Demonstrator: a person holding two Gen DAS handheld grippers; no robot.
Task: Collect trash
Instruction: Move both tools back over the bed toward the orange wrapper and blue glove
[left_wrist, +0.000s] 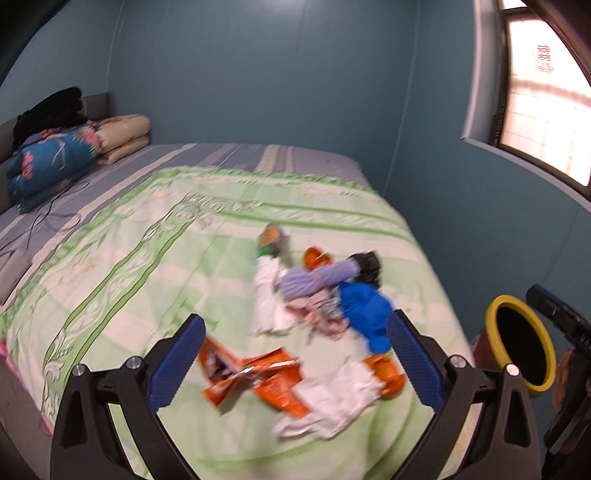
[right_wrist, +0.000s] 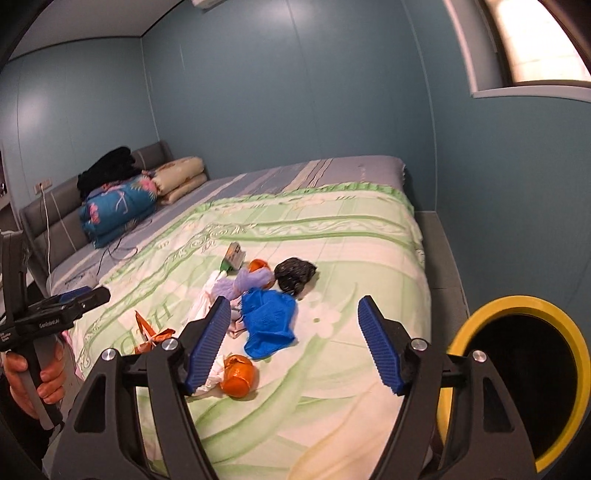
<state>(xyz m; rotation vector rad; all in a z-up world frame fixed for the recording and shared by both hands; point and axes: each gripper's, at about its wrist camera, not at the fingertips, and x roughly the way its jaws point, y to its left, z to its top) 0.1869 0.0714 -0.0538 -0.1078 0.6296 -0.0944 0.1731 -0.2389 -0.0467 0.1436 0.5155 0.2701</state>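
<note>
Trash lies on the green bedspread (left_wrist: 147, 258): an orange snack wrapper (left_wrist: 255, 380), white crumpled tissue (left_wrist: 332, 402), orange peel (left_wrist: 386, 373), a blue bag (left_wrist: 365, 314), a purple cloth (left_wrist: 314, 280), a black bag (left_wrist: 367, 266) and a small carton (left_wrist: 271, 240). My left gripper (left_wrist: 295, 354) is open just above the wrapper. My right gripper (right_wrist: 291, 343) is open above the blue bag (right_wrist: 269, 321) and orange peel (right_wrist: 238, 374). A yellow-rimmed bin (right_wrist: 517, 380) stands right of the bed; it also shows in the left wrist view (left_wrist: 521, 343).
Folded quilts (left_wrist: 55, 162) and dark clothes (left_wrist: 51, 110) are stacked at the headboard, with cables (left_wrist: 48, 218) lying beside them. Blue walls close in the far and right sides, with a window (left_wrist: 546, 92) at upper right. The left gripper's handle (right_wrist: 37, 321) shows in the right wrist view.
</note>
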